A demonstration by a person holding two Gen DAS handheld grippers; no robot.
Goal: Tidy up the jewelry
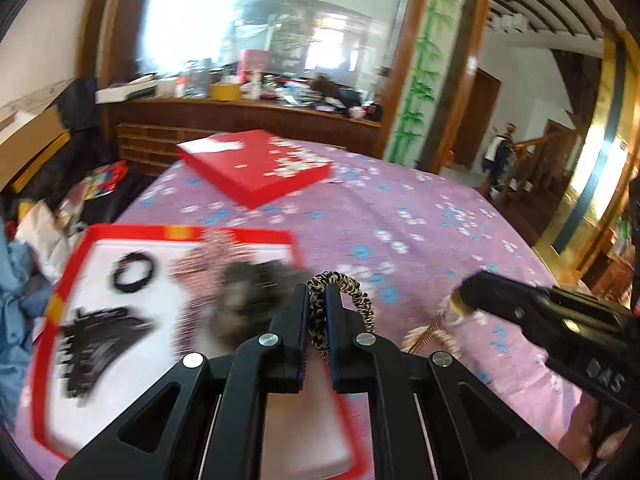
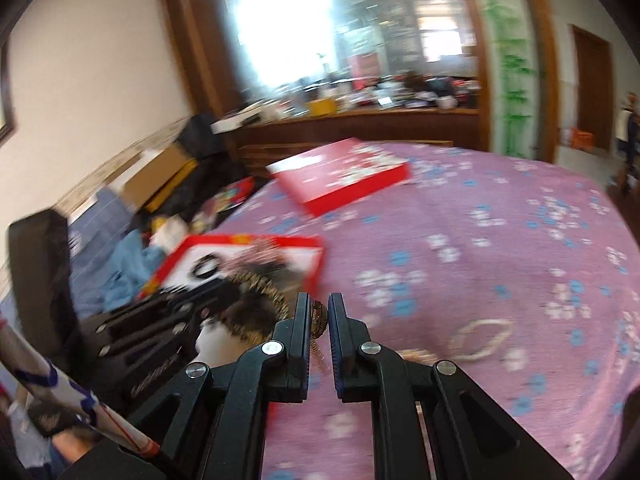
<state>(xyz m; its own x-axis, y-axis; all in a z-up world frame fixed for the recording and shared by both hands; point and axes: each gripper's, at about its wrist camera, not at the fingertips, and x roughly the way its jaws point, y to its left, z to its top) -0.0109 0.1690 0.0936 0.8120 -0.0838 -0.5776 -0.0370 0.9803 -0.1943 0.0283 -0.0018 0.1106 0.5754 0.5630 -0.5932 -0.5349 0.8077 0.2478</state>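
Leopard-print hair tie [image 1: 345,285]; red box lid [image 1: 256,168]; purple floral bedspread [image 1: 400,200]; black tongs [image 1: 318,296].

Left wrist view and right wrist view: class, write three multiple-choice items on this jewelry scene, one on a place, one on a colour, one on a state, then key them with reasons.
1. Where does the closed red lid lie?
A. on the purple floral cloth, beyond the open tray
B. inside the tray
C. on the floor

2. What colour is the rim of the open tray?
A. blue
B. red
C. green

3. How is the left gripper?
A. wide open, nothing in it
B. out of view
C. shut on the leopard-print band

Key: 1 A, it rests on the cloth past the tray. 2 B, a red border rings the white floor. 3 C, the band is pinched between its fingers.
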